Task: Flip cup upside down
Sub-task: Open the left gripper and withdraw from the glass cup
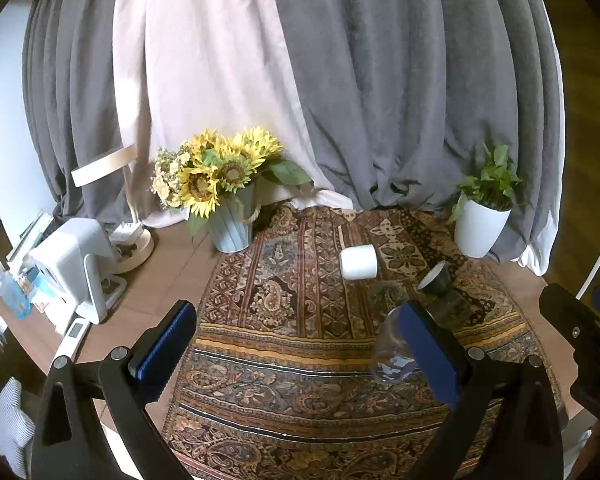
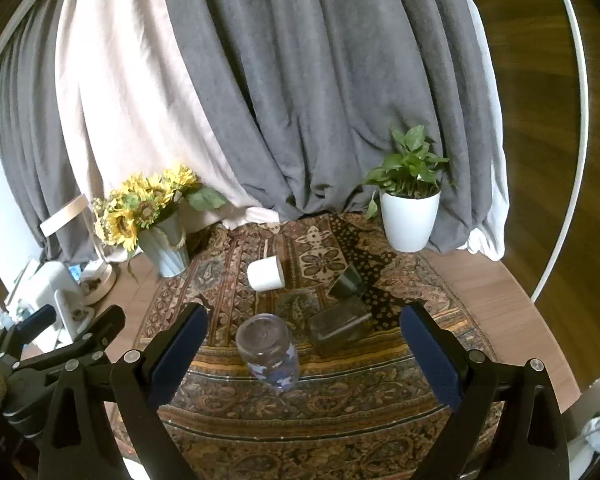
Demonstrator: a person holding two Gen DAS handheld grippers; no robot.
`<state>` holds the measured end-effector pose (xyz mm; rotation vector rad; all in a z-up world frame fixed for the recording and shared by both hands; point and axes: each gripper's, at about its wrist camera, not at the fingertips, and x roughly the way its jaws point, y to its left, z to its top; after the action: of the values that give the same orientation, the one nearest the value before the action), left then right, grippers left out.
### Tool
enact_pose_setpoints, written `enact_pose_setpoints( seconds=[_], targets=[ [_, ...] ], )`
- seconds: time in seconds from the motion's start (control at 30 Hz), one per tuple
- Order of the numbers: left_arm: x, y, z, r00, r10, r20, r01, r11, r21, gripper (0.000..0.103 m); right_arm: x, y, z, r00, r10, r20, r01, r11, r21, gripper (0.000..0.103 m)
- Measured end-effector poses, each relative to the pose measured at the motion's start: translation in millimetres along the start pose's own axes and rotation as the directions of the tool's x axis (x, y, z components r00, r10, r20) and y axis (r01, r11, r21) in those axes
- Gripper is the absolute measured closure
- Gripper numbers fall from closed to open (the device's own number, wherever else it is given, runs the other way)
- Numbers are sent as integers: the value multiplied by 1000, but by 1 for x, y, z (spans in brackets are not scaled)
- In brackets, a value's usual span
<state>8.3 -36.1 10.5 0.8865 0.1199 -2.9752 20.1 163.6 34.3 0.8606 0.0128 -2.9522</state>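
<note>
Cups on patterned cloth (image 2: pixel 340 412), both grippers held spread and empty.
Clear glass (image 2: pixel 269 352) is seen base-up between right gripper (image 2: pixel 304 354) fingers, untouched; white cup (image 2: pixel 265 273) lies tipped behind; left gripper (image 1: pixel 298 354) hovers open.

A clear glass cup with blue star prints (image 2: pixel 269 354) stands upside down on the patterned paisley cloth (image 2: pixel 300 408) covering the wooden surface (image 2: pixel 484 300). The right gripper (image 2: pixel 302 354) hovers with jaws spread wide, the cup between them and touching neither. Beyond the cup lie a white cylindrical cup (image 2: pixel 265 273) on its side, a dark tapered cup (image 2: pixel 349 281) and a clear square glass (image 2: pixel 340 326).
</note>
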Motion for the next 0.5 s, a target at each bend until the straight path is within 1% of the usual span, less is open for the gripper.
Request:
enact_pose_setpoints(
  seconds=[0.5],
  targets=[
    [0,-2,2,1000,10,7,-10,1000,13,0,4,-1,2,1000,-4,-9,4,1000,3,6]
  ],
)
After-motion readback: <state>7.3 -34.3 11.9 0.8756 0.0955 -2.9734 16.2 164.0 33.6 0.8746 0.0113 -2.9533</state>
